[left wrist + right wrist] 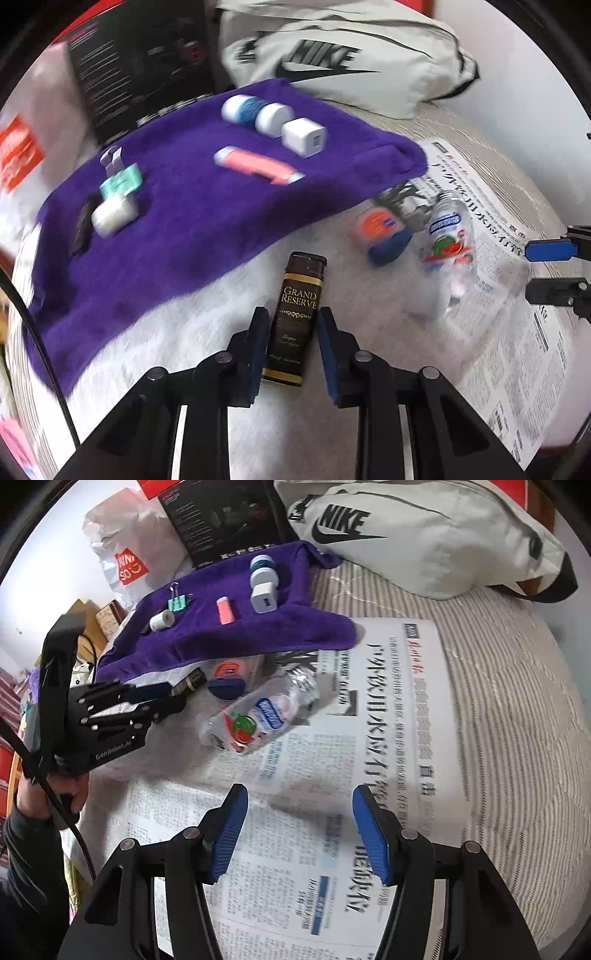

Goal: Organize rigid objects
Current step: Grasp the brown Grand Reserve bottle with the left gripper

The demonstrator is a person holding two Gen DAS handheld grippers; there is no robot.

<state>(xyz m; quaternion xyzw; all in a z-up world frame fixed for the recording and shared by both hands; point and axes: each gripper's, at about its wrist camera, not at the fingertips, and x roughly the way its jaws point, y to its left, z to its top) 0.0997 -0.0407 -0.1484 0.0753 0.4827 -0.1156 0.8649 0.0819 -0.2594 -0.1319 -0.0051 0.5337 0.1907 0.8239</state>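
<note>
A dark brown box printed "Grand Reserve" lies on the pale bedcover, just off the purple towel. My left gripper is shut on it, one blue pad against each long side. Seen from the right wrist, that gripper reaches in from the left over the box. My right gripper is open above the newspaper, nothing between its fingers. A crumpled plastic bottle and an orange-and-blue object lie ahead of it.
On the towel lie a blue-and-white spool, a white charger cube, a pink stick, a teal binder clip and a white roll. A white Nike bag and a black carton stand behind.
</note>
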